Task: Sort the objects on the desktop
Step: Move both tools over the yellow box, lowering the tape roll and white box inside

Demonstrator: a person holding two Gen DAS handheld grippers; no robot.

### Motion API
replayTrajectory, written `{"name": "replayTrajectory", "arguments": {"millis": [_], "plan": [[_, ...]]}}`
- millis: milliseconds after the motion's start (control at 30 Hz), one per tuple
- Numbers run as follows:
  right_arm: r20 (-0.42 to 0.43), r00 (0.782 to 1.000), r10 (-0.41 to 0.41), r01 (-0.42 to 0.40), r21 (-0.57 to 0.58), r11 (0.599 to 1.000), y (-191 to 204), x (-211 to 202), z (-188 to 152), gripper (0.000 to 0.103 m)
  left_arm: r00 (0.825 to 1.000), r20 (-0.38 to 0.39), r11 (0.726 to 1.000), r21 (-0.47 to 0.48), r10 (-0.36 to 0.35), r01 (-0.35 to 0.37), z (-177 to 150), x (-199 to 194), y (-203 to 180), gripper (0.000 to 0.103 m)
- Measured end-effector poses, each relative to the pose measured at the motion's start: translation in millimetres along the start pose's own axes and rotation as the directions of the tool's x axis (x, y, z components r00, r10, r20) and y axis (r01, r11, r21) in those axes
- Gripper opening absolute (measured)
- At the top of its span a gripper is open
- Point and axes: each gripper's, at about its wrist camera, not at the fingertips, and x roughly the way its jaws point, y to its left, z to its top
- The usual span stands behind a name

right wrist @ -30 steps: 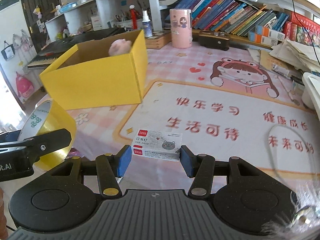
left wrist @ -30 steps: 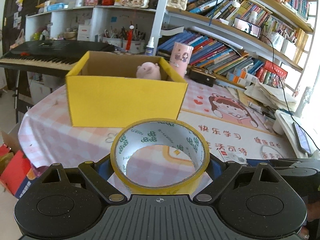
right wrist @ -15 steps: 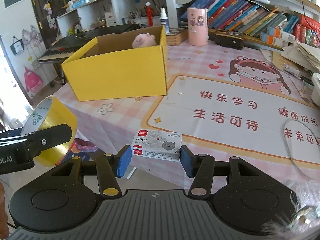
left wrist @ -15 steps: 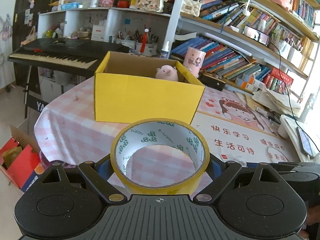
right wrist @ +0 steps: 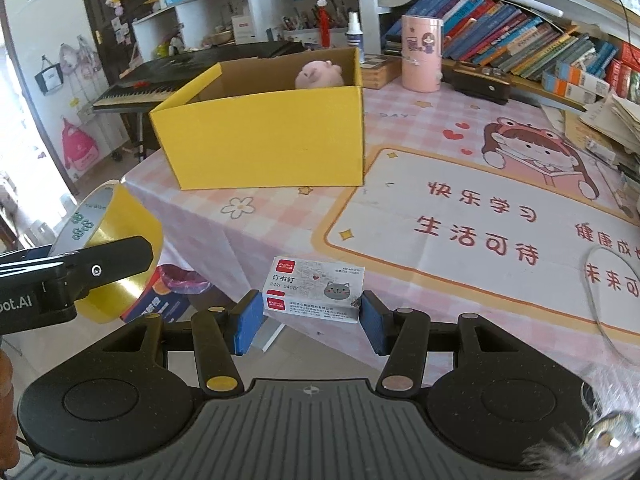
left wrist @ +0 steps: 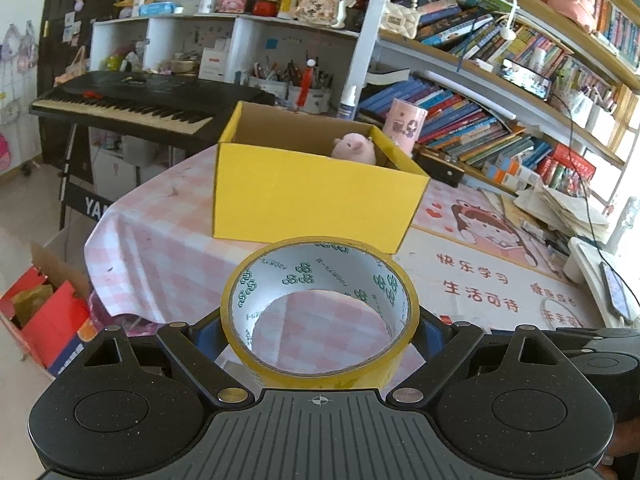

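both grippers have drawn back from the yellow box (left wrist: 316,196) on the worktop (right wrist: 460,184), left gripper (left wrist: 320,326) fingers clamped on the tape roll (left wrist: 320,368), right gripper (right wrist: 310,314) fingers gripping the staple box (right wrist: 316,290), so neither looks sorted yet.

yellow tape roll (left wrist: 320,312): clamped, hole up | staple box (right wrist: 314,290): clamped, label up

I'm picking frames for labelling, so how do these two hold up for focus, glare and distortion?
Left wrist view: sharp on the tape and yellow box; fisheye bends the shelves; the window edge at right is washed out. Right wrist view: print on the staple box is mostly readable; a blurred glare smear fills the lower right corner; the far left is overexposed.
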Motion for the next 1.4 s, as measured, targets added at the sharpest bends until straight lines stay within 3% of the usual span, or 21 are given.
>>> {"name": "replayTrajectory", "arguments": {"millis": [767, 1067, 1400], "plan": [[0.013, 0.997, 0.075, -0.074, -0.075, 0.994, 4.1, 21.2, 29.2, 0.050, 0.998, 0.005, 0.998, -0.008, 0.059, -0.059, 20.1, 17.4, 2.6, 0.092], [0.047, 0.993, 0.112, -0.106, -0.108, 0.988, -1.3, 32.8, 62.5, 0.050, 0.988, 0.104, 0.994, 0.007, 0.111, -0.112, 45.4, 16.6, -1.4, 0.092], [0.144, 0.979, 0.147, -0.121, -0.172, 0.978, -13.5, 40.0, 113.7, 0.050, 0.966, 0.222, 0.990, 0.017, 0.132, -0.139, 90.8, 39.4, -10.6, 0.092]]}}
